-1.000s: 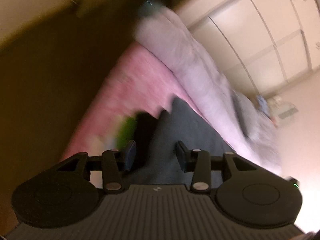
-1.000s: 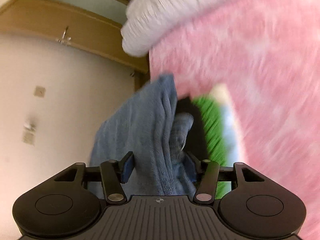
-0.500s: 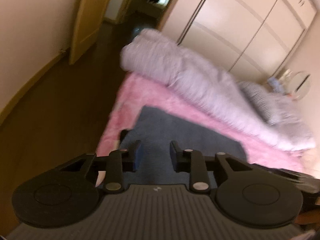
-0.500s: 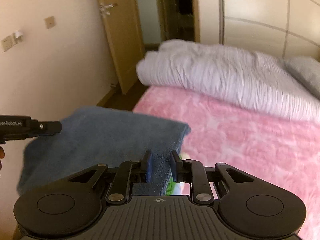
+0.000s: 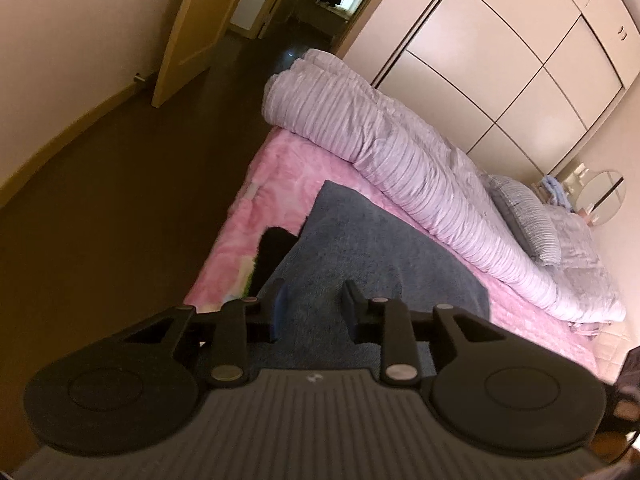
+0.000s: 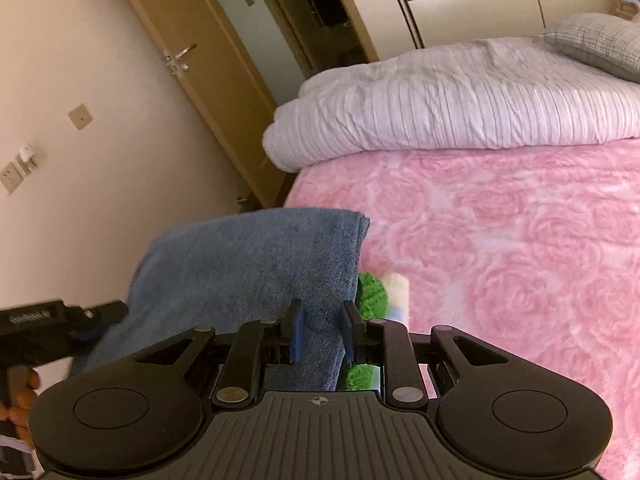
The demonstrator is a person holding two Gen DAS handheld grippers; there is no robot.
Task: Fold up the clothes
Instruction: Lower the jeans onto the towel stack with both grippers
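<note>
In a bedroom of cream wardrobe doors (image 5: 500,60) and an open wooden door (image 6: 208,80), above a bed spread with a rose-patterned pink blanket (image 6: 500,260): laundry mid-fold. Along the blanket's far side, a rolled pale striped duvet (image 5: 400,152), with a grey pillow (image 6: 592,40) at its far end.

Held up off the blanket between two handheld tools, a blue-grey cloth (image 6: 248,264), doubled over, one folded corner toward the duvet. Clamped on the cloth's nearer right edge, the right gripper (image 6: 322,312), blue pads pressed into a bunched fold. At the opposite end, the left gripper (image 5: 314,300), jaws closing with the cloth's thick layers between them and the pads against the fabric.

Below the raised cloth, on the blanket just beside the right gripper's fingers, a fuzzy green item (image 6: 372,292) with a white and pale blue patch, of unclear kind. At the lower left edge of the right wrist view, the person's left hand (image 6: 20,392), wrapped round the tool's black handle.
</note>
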